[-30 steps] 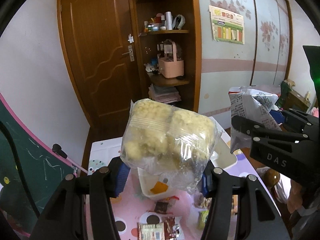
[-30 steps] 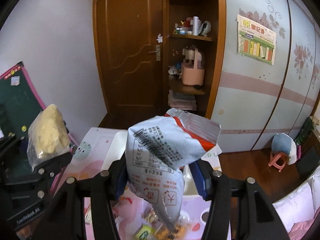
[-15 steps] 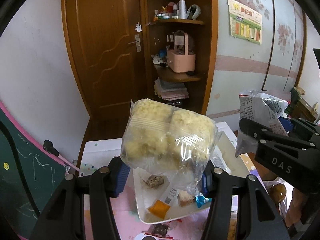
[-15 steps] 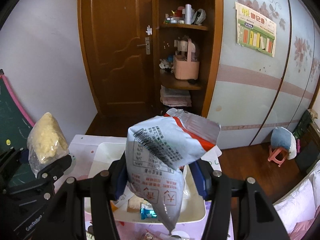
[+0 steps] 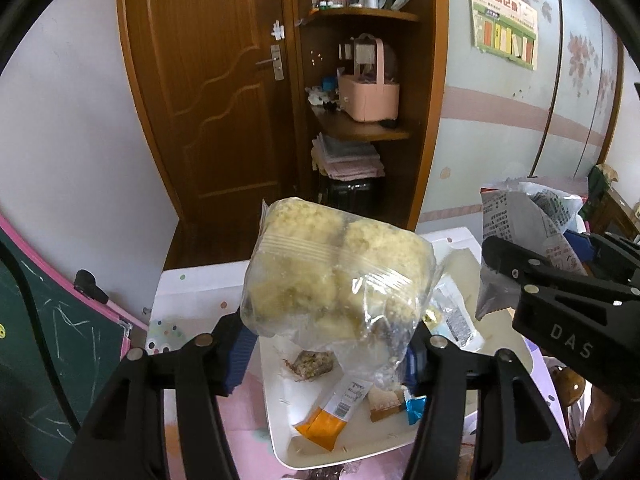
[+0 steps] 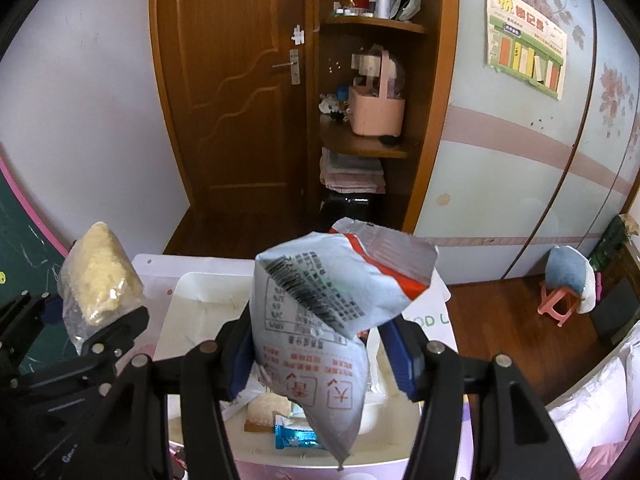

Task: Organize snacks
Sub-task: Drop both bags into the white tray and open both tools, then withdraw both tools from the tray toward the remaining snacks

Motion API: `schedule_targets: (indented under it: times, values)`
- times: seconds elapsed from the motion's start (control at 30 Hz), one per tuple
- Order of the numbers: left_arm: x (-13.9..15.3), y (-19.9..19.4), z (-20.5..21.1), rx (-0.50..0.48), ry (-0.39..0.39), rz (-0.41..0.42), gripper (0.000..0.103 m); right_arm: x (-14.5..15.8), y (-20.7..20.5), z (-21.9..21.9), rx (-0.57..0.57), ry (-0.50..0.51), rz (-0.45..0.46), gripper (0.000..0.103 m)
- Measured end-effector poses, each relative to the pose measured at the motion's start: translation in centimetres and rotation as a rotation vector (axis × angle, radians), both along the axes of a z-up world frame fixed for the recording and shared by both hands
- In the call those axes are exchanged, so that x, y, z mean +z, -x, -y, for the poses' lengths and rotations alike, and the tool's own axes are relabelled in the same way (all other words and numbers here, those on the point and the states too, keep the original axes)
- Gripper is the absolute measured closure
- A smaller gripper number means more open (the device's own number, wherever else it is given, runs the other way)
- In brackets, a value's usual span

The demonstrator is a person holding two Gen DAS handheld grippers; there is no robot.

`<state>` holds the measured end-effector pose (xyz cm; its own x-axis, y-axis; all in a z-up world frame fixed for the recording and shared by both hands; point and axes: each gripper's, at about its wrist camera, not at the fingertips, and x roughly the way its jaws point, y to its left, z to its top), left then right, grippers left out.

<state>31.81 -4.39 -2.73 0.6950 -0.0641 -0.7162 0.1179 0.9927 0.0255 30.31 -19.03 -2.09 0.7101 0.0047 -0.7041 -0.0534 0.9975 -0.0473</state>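
Observation:
My left gripper [image 5: 328, 354] is shut on a clear bag of yellow crumbly cakes [image 5: 336, 276] and holds it above a white tray [image 5: 280, 412]. The tray holds several small snack packets, among them an orange-ended one [image 5: 332, 412]. My right gripper [image 6: 322, 352] is shut on a grey and red printed snack bag [image 6: 332, 312], also held over the tray [image 6: 188, 312]. Each gripper shows in the other's view: the right one [image 5: 560, 292] to the right, the left one [image 6: 92, 340] to the left with the cake bag [image 6: 98, 276].
The tray sits on a pink dotted table [image 5: 240, 420]. A chalkboard [image 5: 40, 340] stands at the left. Behind are a wooden door [image 5: 208, 100], a corner shelf with a pink basket [image 5: 368, 96], and a small pink stool [image 6: 556, 304] on the floor.
Both grippers have moved forward over the table with their bags; the white tray now lies closer beneath them. Both grips are unchanged.

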Motion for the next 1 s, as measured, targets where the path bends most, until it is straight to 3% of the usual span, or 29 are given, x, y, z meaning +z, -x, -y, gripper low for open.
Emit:
schedule_targets:
  times: [0.03, 0.07, 0.1, 0.17, 0.6, 1.0]
  values:
    - [-0.5, -0.3, 0.1, -0.01, 0.01, -0.011, 0.027, -0.3, -0.1, 0.0, 0.005, -0.006, 0.003, 0.042]
    - [-0.8, -0.4, 0.0, -0.012, 0.018, -0.016, 0.009, -0.4, -0.1, 0.0, 0.006, -0.008, 0.011, 0.033]
    - [-1.2, -0.4, 0.1, -0.01, 0.025, -0.017, 0.002, -0.4, 0.0, 0.0, 0.001, -0.007, 0.032, 0.025]
    - [-1.7, -0.4, 0.1, -0.009, 0.035, -0.014, 0.002, -0.4, 0.5, 0.1, -0.013, 0.004, 0.09, 0.0]
    - [-2.7, 1.1, -0.3, -0.008, 0.044, -0.05, 0.002, -0.4, 1.6, 0.7, 0.001, -0.059, 0.092, 0.0]
    - [0.9, 6.6, -1.8, 0.008, 0.065, -0.005, 0.002, 2.6, 7.3, 1.1, -0.03, -0.063, 0.179, 0.0]
